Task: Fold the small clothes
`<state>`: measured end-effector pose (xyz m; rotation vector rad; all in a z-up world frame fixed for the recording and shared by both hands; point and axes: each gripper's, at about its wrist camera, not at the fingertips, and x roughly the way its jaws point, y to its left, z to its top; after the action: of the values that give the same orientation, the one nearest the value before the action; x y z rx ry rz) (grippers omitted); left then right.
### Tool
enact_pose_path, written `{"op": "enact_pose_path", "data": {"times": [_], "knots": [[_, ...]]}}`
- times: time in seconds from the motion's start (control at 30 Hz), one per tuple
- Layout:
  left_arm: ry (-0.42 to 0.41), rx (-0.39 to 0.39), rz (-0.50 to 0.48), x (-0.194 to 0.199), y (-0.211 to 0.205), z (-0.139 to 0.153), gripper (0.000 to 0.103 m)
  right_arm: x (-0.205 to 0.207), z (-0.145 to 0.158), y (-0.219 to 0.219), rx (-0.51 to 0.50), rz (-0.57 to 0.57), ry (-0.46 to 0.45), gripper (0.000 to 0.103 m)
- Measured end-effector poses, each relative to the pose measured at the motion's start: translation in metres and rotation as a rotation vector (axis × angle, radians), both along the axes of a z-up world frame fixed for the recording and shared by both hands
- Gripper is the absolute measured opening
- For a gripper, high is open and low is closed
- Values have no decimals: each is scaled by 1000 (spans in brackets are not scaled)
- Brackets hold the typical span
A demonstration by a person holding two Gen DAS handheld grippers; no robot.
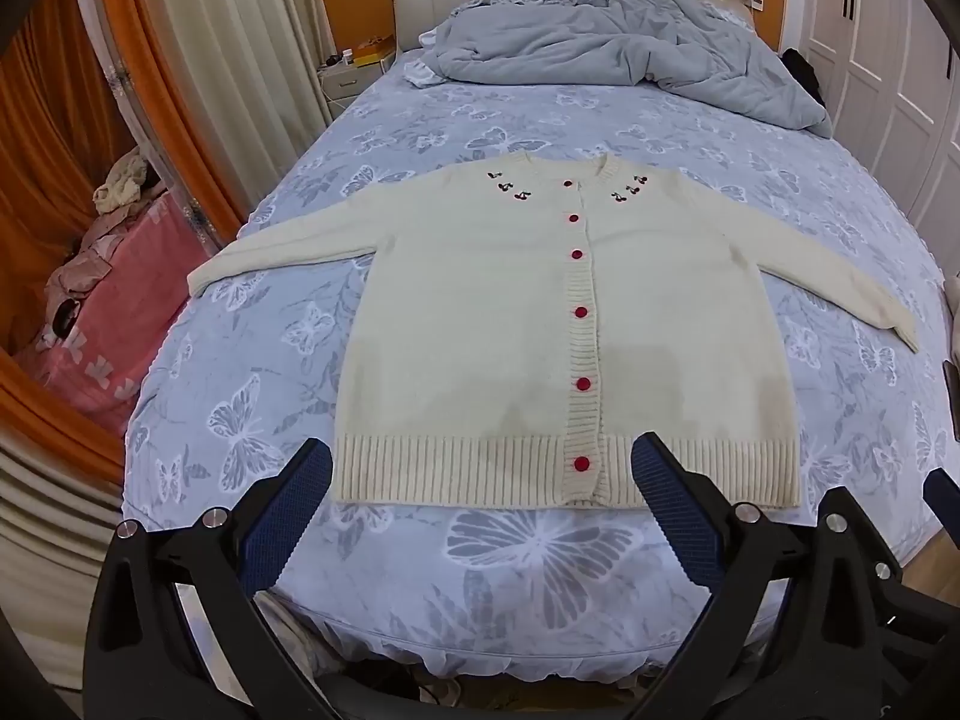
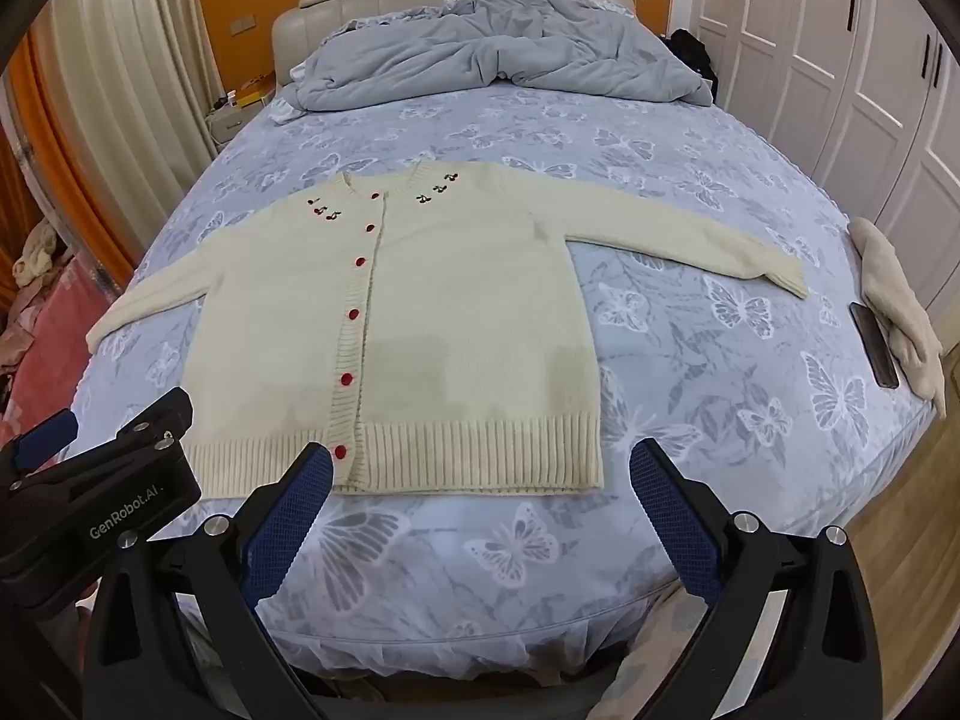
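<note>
Item: cream knit cardigan (image 1: 558,324), red buttons, cherry embroidery at the collar; lies front-up and buttoned on the bed (image 1: 540,546), on a blue butterfly-print sheet, hem toward the foot edge, collar toward the headboard. Both sleeves spread outward and flat, a layout that likely serves as the starting position for folding, every edge reachable; no fold yet made. Left claw (image 1: 483,492): spread wide, blue pads apart, holding nothing, poised over the ribbed hem without visible contact. Right claw (image 2: 480,492): likewise wide open and empty, at the hem's right corner, not touching the knit as far as can be judged. Also present: rumpled grey duvet (image 2: 492,54) heaped at the headboard; beige garment (image 2: 894,306) and dark phone (image 2: 875,345) at the bed's right edge.
</note>
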<state>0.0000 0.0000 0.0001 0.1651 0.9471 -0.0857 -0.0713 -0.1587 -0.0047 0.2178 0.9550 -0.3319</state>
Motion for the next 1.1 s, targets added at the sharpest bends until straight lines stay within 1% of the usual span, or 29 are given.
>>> {"op": "enact_pose_path", "data": {"times": [0.57, 0.77, 1.0, 1.1], "knots": [[-6, 6, 1, 0, -1, 1, 97, 0, 0, 0, -1, 1, 1, 98], [5, -6, 1, 1, 0, 1, 97, -1, 1, -1, 1, -1, 1, 98], [3, -1, 2, 4, -2, 2, 97, -3, 0, -1, 5, -2, 7, 98], [11, -6, 5, 3, -2, 1, 97, -2, -5, -2, 10, -4, 10, 98]]}}
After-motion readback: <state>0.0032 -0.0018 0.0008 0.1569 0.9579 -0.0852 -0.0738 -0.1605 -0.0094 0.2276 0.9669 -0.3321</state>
